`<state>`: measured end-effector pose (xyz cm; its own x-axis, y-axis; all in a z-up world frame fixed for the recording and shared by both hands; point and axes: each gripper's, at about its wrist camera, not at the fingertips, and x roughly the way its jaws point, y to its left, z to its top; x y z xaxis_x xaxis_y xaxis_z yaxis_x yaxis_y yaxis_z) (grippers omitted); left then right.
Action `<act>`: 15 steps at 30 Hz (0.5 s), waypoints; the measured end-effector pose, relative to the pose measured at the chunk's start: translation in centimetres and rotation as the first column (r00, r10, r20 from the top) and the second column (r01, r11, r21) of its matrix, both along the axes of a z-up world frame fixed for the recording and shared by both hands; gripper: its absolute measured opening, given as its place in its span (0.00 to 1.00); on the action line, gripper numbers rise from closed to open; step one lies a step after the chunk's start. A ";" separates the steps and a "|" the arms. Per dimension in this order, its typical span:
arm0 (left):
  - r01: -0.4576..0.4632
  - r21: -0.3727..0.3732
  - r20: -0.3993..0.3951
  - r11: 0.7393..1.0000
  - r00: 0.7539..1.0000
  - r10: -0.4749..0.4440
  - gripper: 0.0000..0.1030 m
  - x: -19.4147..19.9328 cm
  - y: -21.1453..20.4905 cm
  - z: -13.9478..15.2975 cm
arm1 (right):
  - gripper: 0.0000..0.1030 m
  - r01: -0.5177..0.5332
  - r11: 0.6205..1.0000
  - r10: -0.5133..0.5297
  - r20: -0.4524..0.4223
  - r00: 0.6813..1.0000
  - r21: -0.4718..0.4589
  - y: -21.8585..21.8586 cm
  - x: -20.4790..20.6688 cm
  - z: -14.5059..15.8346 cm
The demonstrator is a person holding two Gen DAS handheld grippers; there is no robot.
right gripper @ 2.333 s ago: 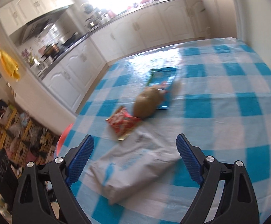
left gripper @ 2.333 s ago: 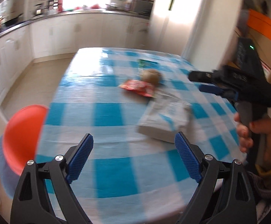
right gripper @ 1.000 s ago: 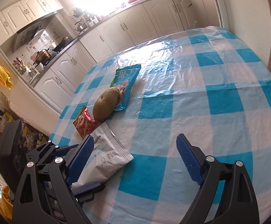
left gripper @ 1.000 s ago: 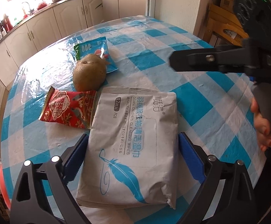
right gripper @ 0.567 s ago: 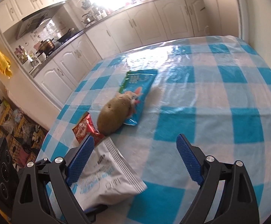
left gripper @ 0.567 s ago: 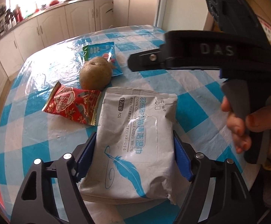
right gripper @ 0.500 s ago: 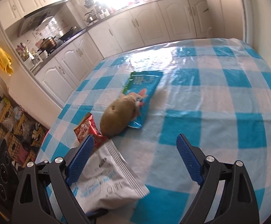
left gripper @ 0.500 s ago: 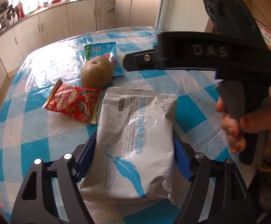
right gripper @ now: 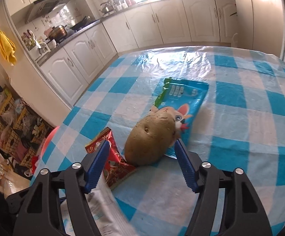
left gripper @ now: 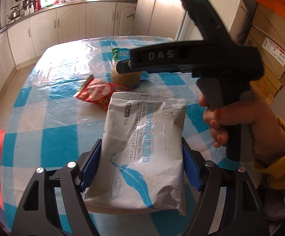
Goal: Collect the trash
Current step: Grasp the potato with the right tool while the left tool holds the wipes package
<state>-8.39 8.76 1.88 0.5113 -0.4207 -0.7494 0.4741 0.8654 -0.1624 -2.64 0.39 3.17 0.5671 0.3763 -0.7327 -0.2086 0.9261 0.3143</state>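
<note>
Left tongs (left gripper: 140,169) clamp the wipes pack (left gripper: 142,147); right tongs (right gripper: 142,165) have just been narrowing, ungripped, around the potato (right gripper: 151,137).

Risks: the soft pack may sag free above the worktop (left gripper: 50,118); closing on the potato could snag the red wrapper (right gripper: 113,157) or drag the blue packet (right gripper: 183,98) beyond.

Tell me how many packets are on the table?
3. The grey wipes pack sits nearest, between the left claw pads; the red snack wrapper lies behind it; the blue-green packet lies under the potato.
</note>
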 end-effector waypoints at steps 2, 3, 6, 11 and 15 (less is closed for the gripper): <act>-0.011 -0.003 -0.001 1.000 1.000 0.011 0.73 -0.3 0.5 0.0 | 0.65 0.009 1.000 -0.009 -0.010 1.000 -0.023 0.4 0.5 -0.3; -0.014 -0.004 -0.001 1.000 1.000 0.014 0.73 -0.3 0.7 0.0 | 0.65 0.011 1.000 -0.012 -0.022 1.000 -0.027 0.5 0.8 -0.6; -0.029 -0.006 -0.001 1.000 1.000 0.029 0.73 -1.1 1.5 0.1 | 0.65 0.020 0.999 -0.021 -0.024 1.000 -0.042 0.7 1.3 -0.8; -0.062 -0.019 0.000 0.998 0.998 0.062 0.73 -1.7 1.8 0.3 | 0.65 0.015 0.996 -0.015 -0.003 1.000 -0.093 1.4 1.7 -1.0; -0.090 -0.027 0.003 0.996 0.996 0.090 0.73 -2.2 1.5 0.4 | 0.66 0.014 0.989 -0.012 0.018 1.000 -0.149 2.2 1.9 -1.2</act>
<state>-10.57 10.30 2.31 0.5509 -0.3928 -0.7364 0.3950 0.8999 -0.1846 -0.78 2.56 1.93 0.5842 0.2560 -0.7701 -0.2005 0.9651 0.1688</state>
